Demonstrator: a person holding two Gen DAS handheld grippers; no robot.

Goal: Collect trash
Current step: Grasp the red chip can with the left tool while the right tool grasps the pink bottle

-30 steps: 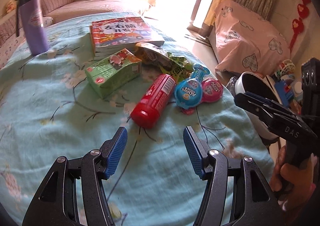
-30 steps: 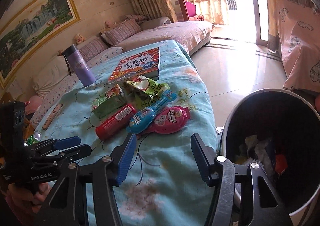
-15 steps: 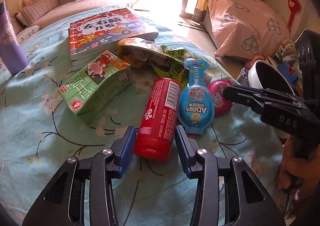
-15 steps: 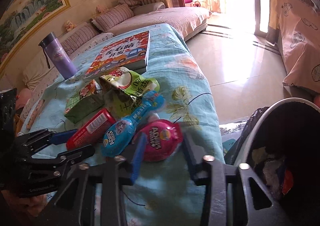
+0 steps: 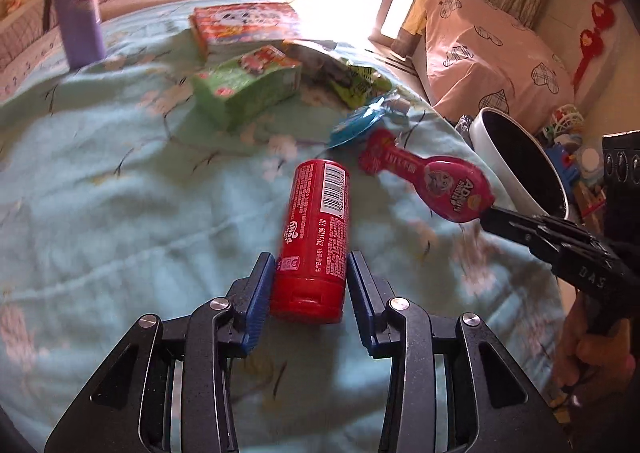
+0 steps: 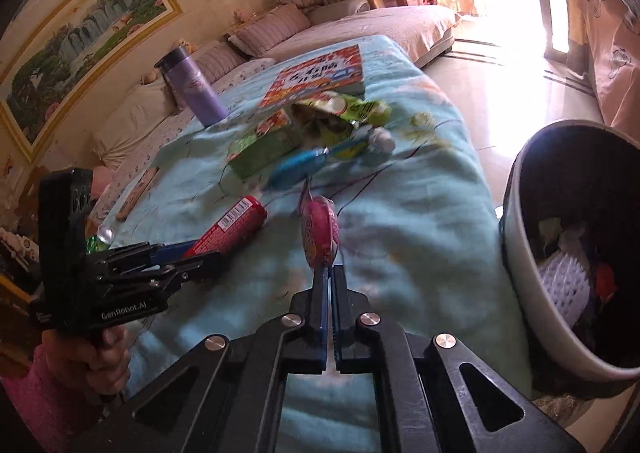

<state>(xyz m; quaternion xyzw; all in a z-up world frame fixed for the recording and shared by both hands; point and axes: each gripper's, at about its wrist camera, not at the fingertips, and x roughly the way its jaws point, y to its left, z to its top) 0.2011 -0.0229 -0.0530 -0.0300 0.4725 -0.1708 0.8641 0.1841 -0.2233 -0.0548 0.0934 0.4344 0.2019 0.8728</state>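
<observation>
Left gripper (image 5: 311, 289) jaws pinching red tube (image 5: 314, 237); right gripper (image 6: 328, 285) jaws clamped on pink candy pack (image 6: 320, 233) — both lifted. Bin (image 6: 520, 253) at 3 o'clock part-filled; green carton (image 6: 260, 149), blue pack (image 6: 296, 169), wrapper (image 6: 340, 113) left on bed.

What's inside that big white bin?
The white bin holds rubbish: a white ridged piece, something red and pale scraps. Its dark depths hide whatever lies underneath.

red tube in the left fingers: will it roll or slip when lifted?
The red tube is a smooth, glossy cylinder, so it would probably roll if nudged sideways. The left gripper clamps only its capped end, so it may droop or slip. It looks rigid, unlikely to crush.
</observation>
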